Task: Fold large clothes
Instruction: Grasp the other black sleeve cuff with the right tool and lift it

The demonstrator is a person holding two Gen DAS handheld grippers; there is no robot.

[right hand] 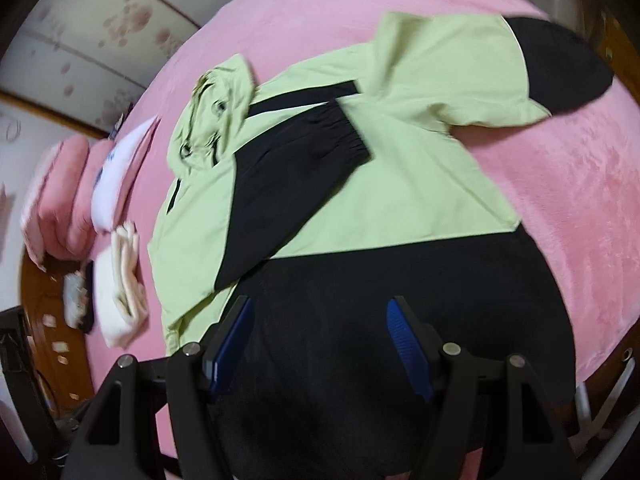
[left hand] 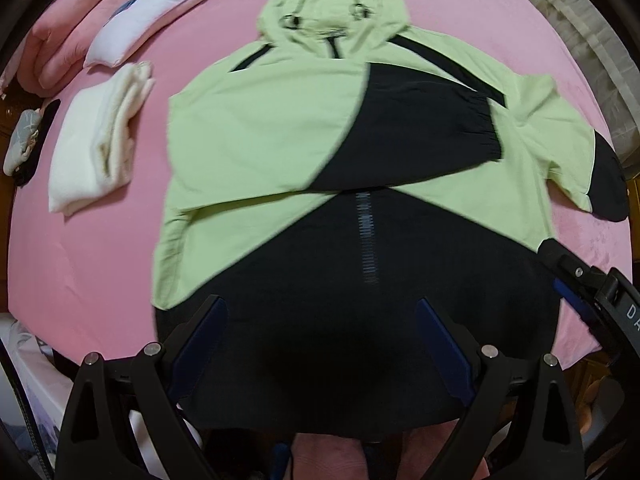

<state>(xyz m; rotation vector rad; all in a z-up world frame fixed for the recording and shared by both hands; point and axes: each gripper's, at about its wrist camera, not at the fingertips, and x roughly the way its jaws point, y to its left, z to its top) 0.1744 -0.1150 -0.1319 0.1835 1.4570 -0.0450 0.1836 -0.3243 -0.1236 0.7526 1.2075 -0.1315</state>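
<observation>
Black hem (left hand: 320, 360) sits between both grippers' wide-open fingers (left hand: 444, 344); hooded jacket (left hand: 260, 128) stretches lengthwise away, unfolded sleeve (right hand: 480, 68) nearer right gripper (right hand: 320, 344).

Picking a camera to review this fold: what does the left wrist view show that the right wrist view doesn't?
Only the left wrist view shows the other gripper at its right edge and the jacket's zipper. Only the right wrist view shows the paw-print wall. Both show the green-black jacket with one sleeve folded across, the folded white towel, the pink bed, and open jaws.
</observation>
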